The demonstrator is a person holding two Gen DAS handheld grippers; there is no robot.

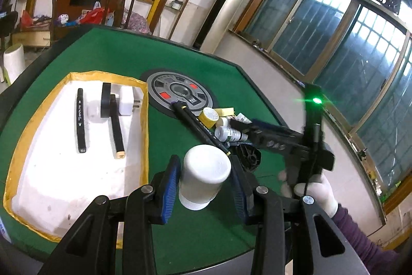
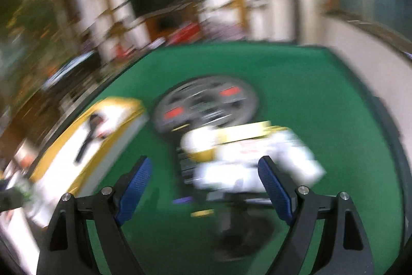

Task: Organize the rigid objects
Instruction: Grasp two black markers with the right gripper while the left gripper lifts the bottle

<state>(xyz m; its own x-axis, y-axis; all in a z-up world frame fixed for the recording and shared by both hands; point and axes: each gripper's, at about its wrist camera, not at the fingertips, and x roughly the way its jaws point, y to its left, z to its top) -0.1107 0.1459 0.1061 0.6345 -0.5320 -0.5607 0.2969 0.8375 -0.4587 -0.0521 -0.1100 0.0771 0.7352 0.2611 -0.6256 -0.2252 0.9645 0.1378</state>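
My left gripper is shut on a white plastic bottle, held upside down above the green table, just right of the white foam tray with yellow-taped rim. In the tray lie two black markers, a black tape roll and a white plug. A pile of small bottles, a yellow-capped jar and black pens lies right of the tray. My right gripper is open and empty above that pile; its view is motion-blurred. The right gripper also shows in the left wrist view.
A round grey control panel with red buttons sits in the table's middle. The table's dark raised rim runs on the right, near a wall with windows. A gloved hand holds the right tool.
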